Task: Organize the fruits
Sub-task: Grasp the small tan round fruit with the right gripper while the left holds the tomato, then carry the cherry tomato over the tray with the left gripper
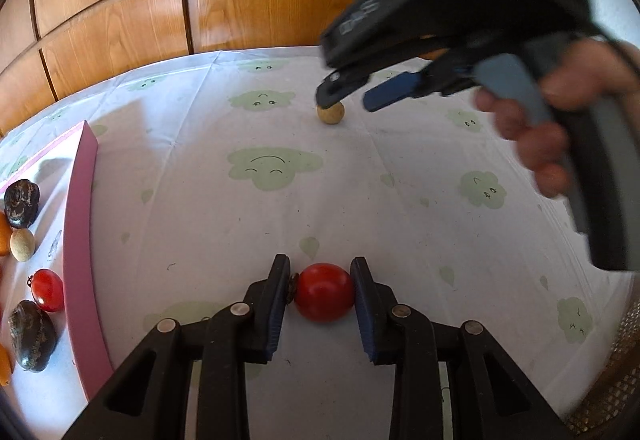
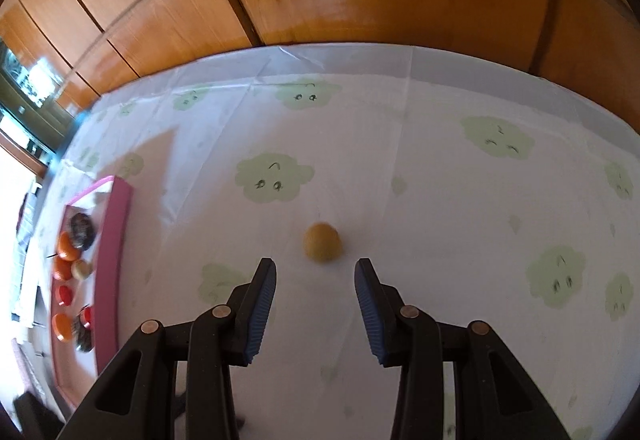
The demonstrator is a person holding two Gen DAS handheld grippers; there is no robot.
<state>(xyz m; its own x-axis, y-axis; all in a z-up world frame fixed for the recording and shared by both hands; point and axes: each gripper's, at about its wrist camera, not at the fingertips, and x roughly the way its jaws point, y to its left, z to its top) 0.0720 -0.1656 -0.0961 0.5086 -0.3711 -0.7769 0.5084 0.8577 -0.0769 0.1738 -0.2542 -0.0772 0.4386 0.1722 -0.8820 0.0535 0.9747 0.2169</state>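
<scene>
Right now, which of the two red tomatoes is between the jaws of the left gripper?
The red tomato on the tablecloth, pressed between the left gripper jaws. The other tomato lies inside the pink tray, beside dark fruits.

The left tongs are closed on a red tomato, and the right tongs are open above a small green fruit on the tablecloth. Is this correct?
Only the colour is wrong. The small fruit ahead of the open right tongs is yellowish tan, not green, as the right wrist view shows. The left tongs are indeed closed on the red tomato.
</scene>
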